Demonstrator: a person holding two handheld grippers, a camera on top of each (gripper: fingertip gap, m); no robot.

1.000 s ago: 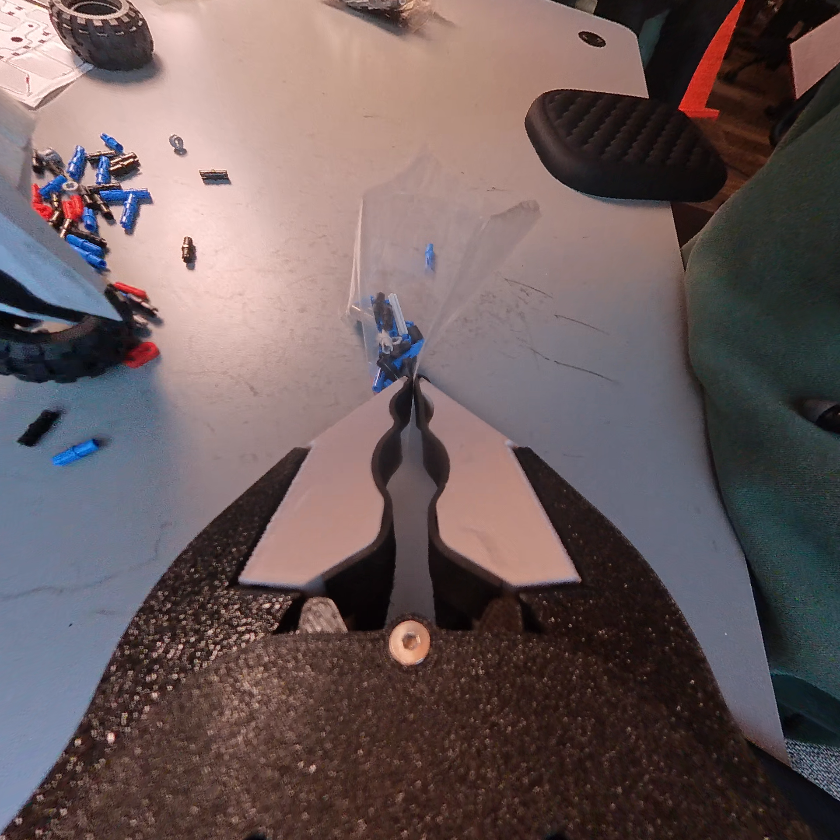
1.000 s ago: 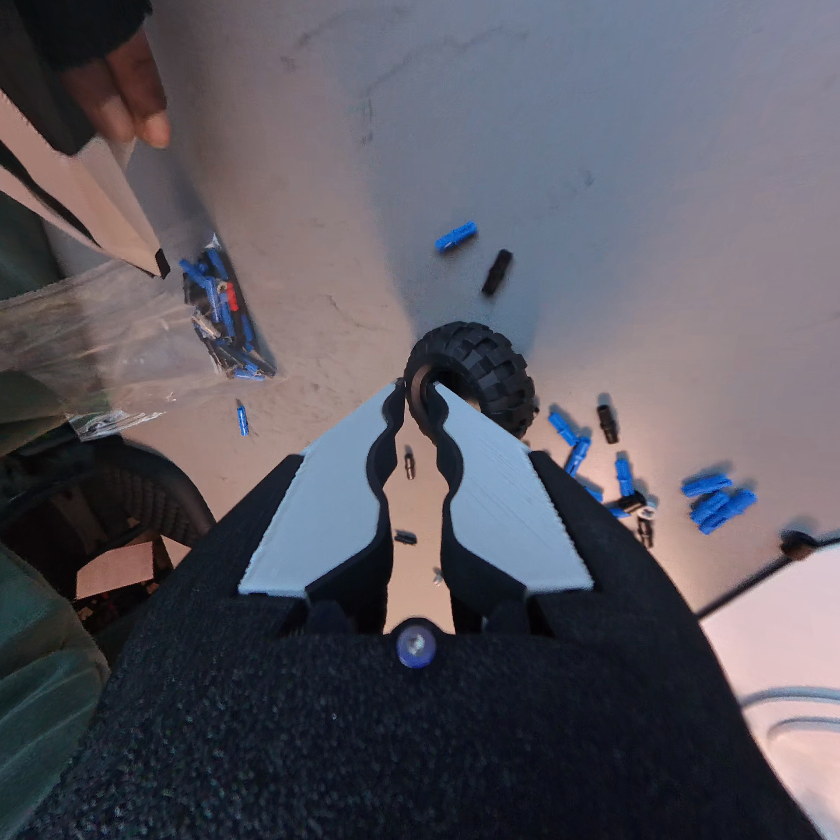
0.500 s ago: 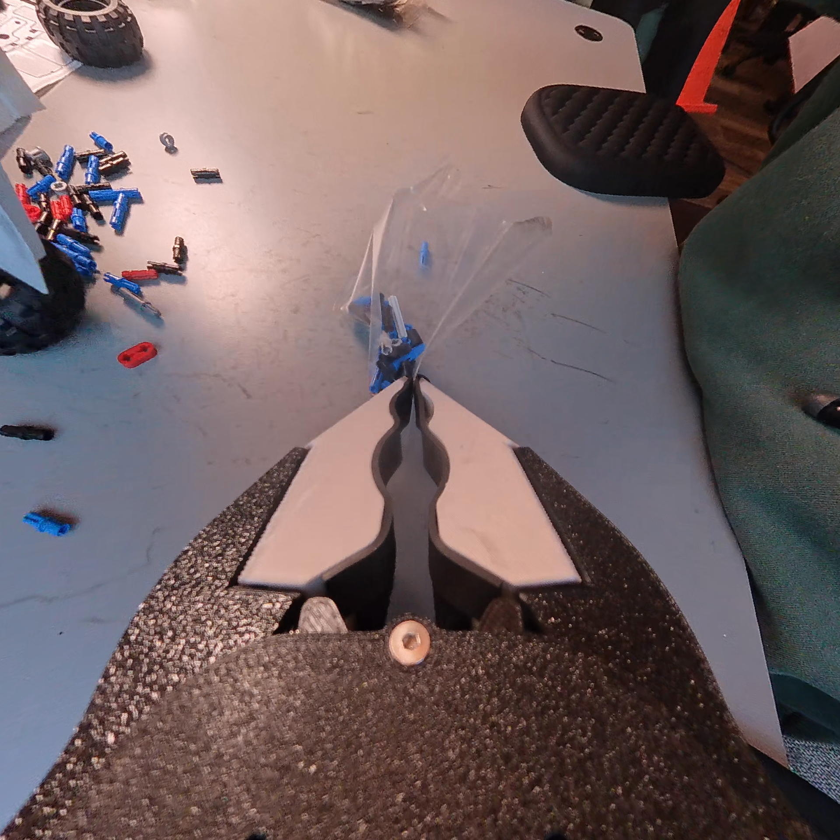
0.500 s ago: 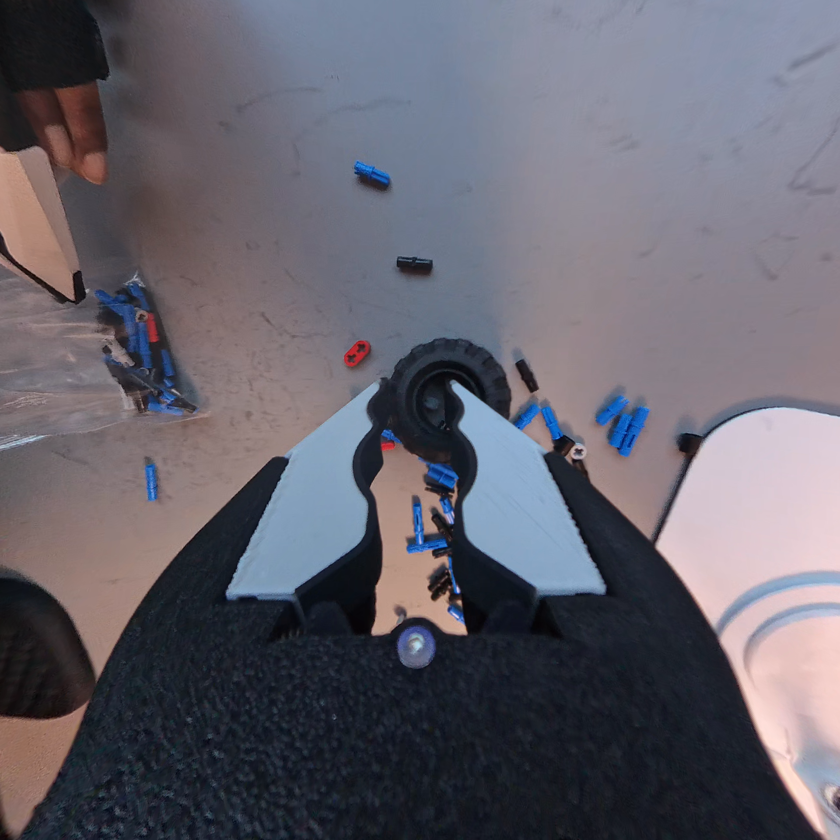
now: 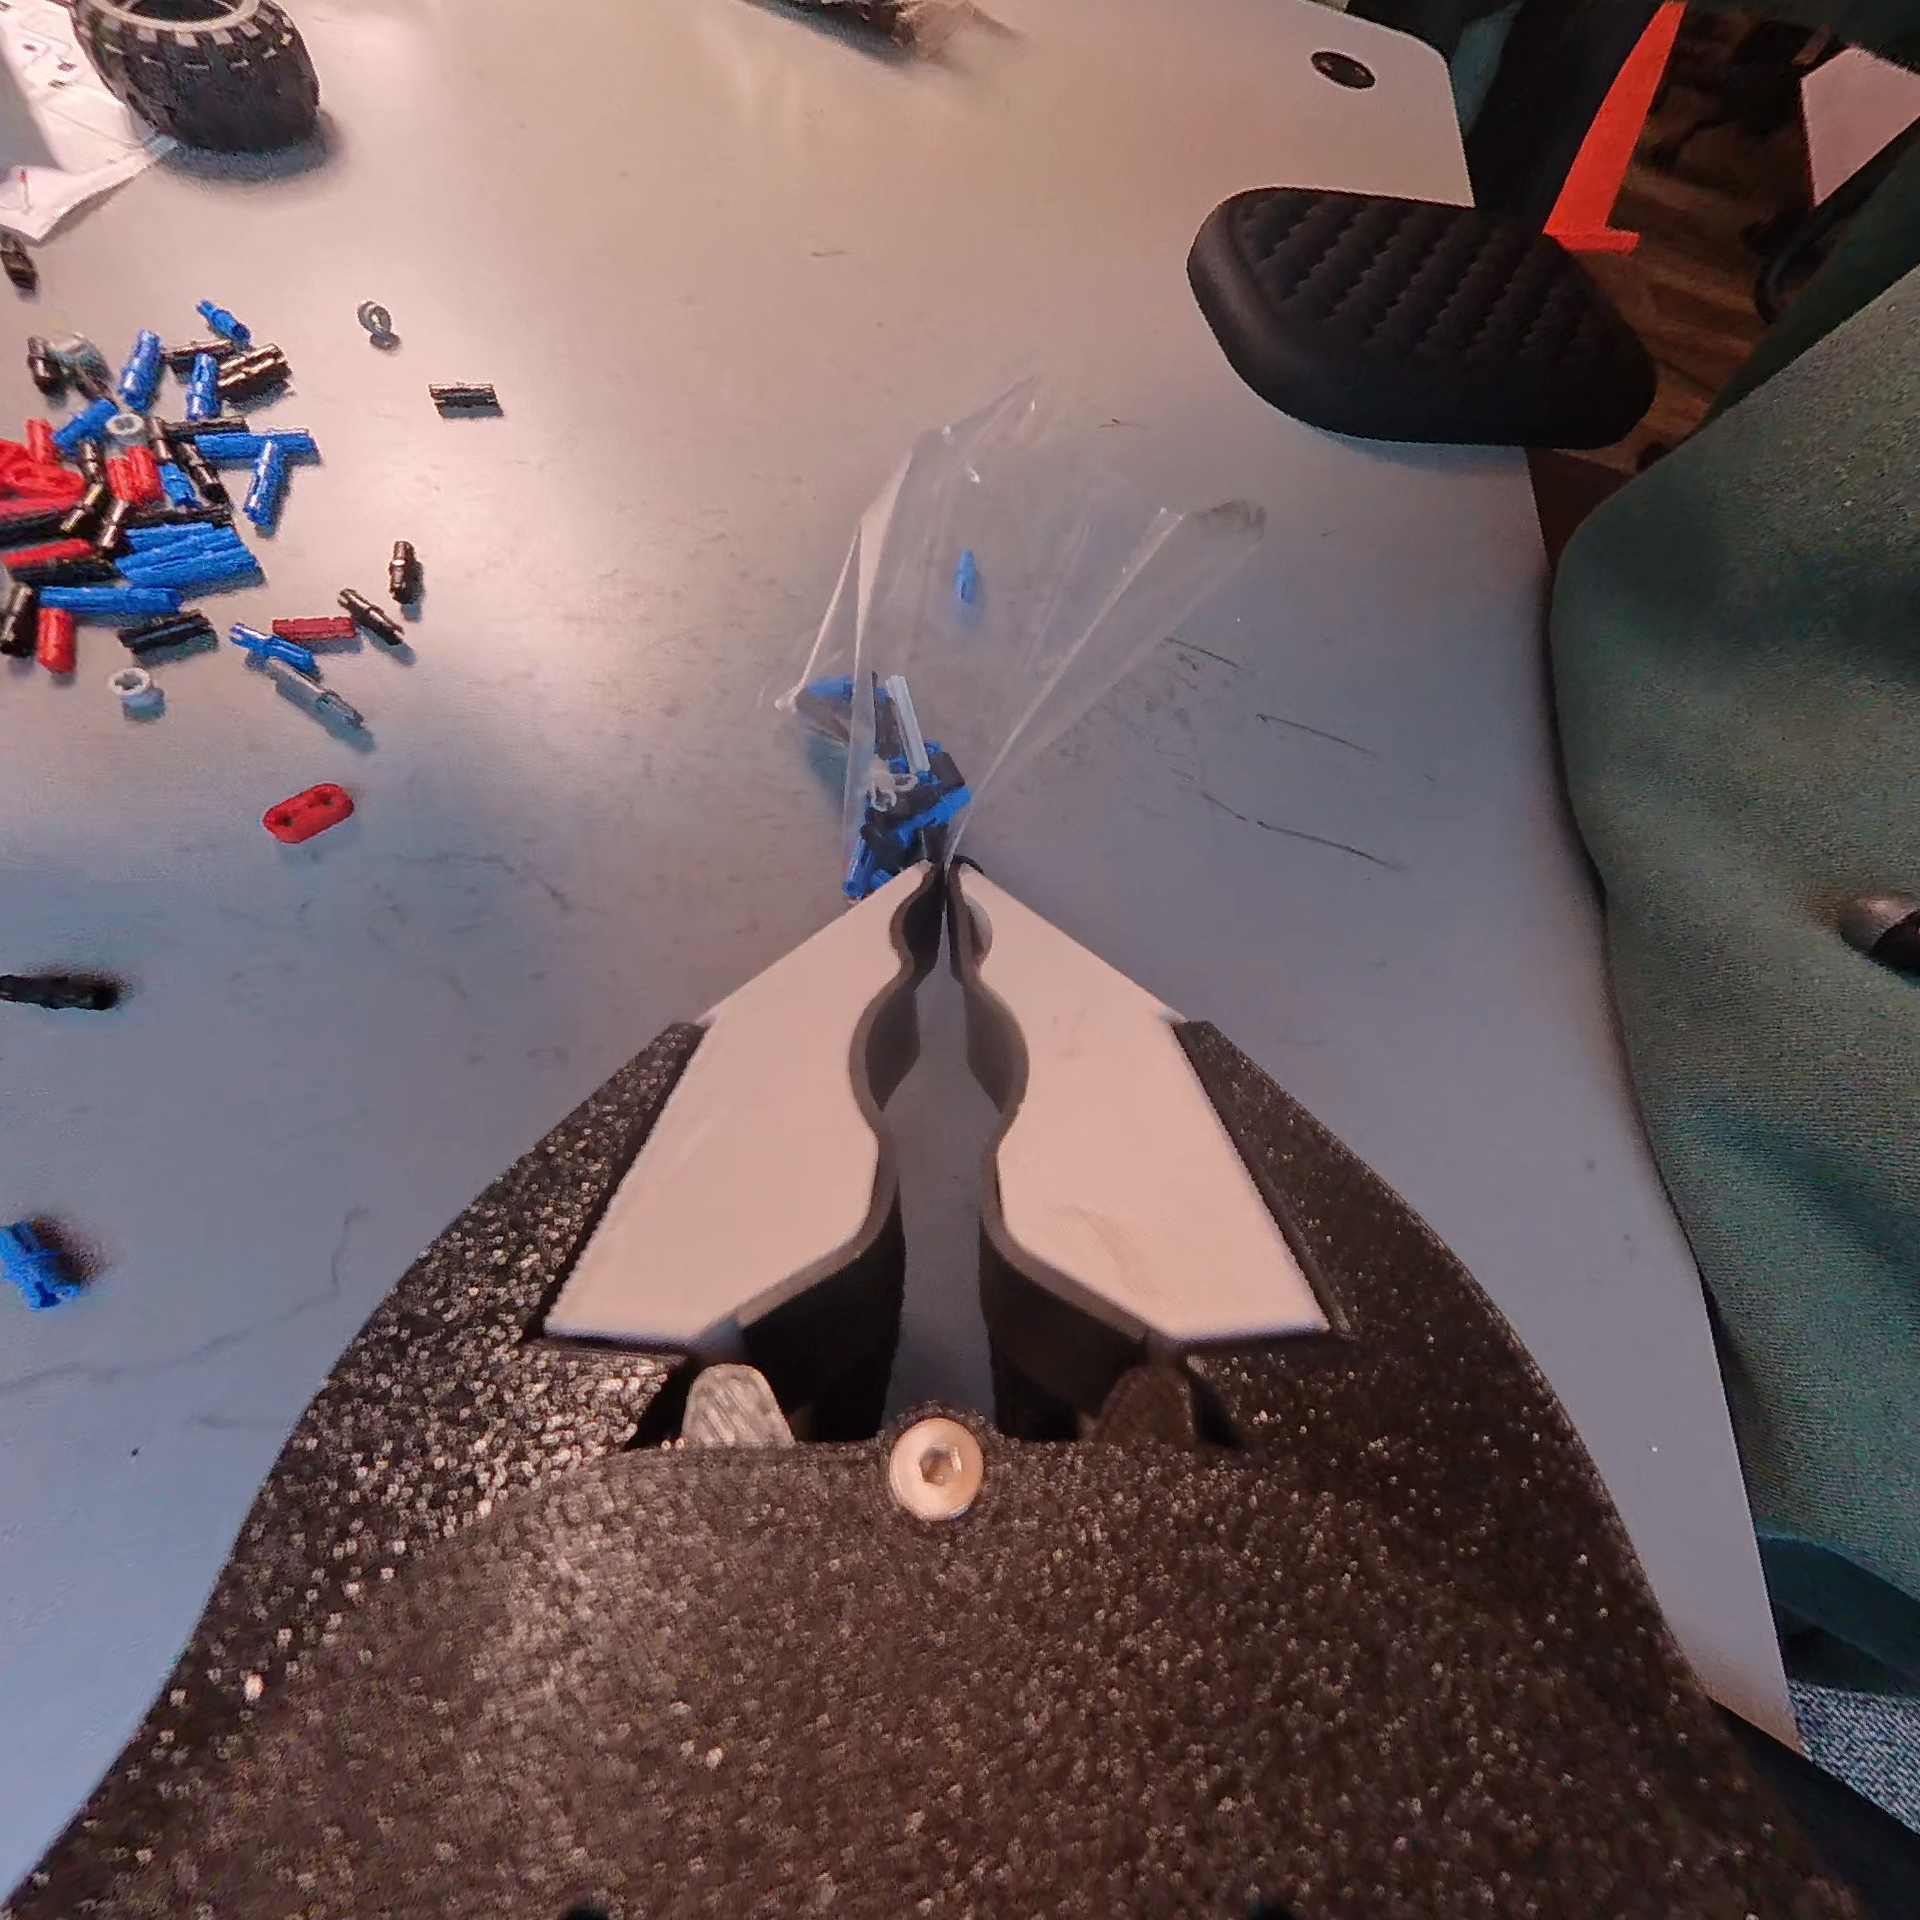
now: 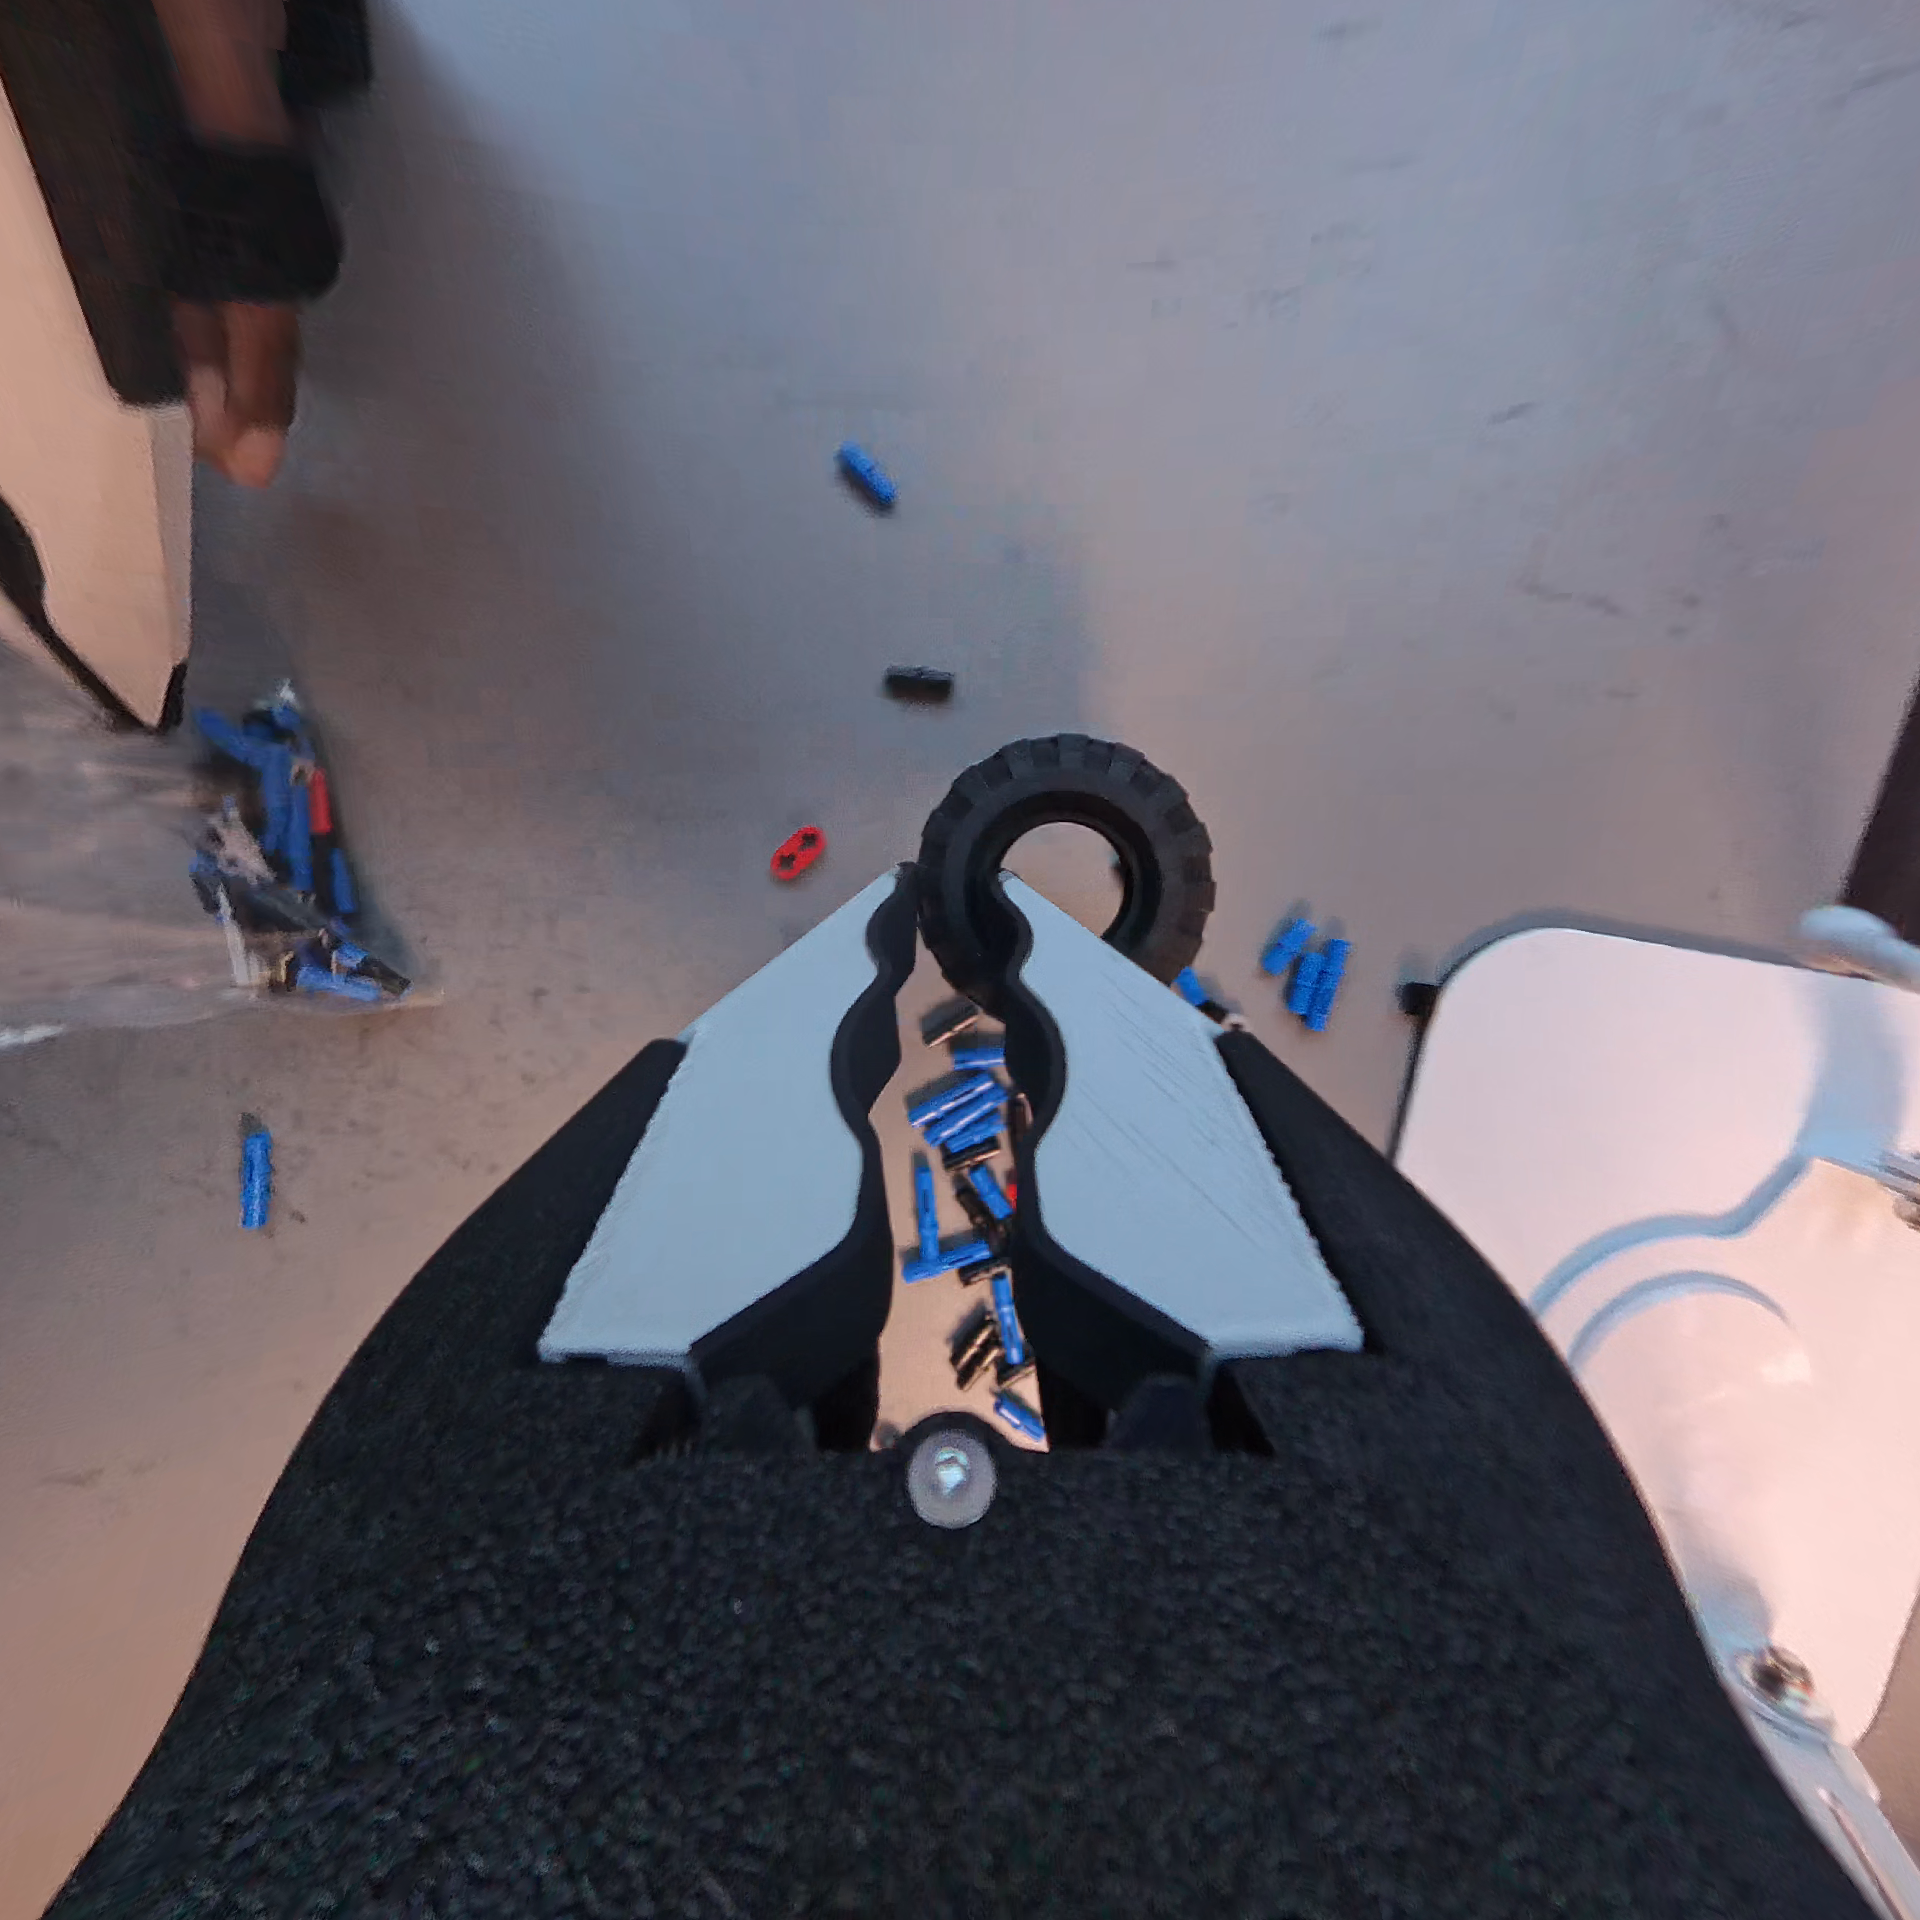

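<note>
The left gripper (image 5: 943,883) is pinched closed on the corner of a clear plastic bag (image 5: 997,623) of small blue and black pegs, above the grey table (image 5: 623,208). The right gripper (image 6: 956,894) is clamped on the rim of a small black tyre (image 6: 1081,831), held over a heap of loose pegs (image 6: 966,1174). Farther off lie a red link (image 6: 797,852), another tyre (image 5: 208,62) and a black armrest (image 5: 1423,312).
</note>
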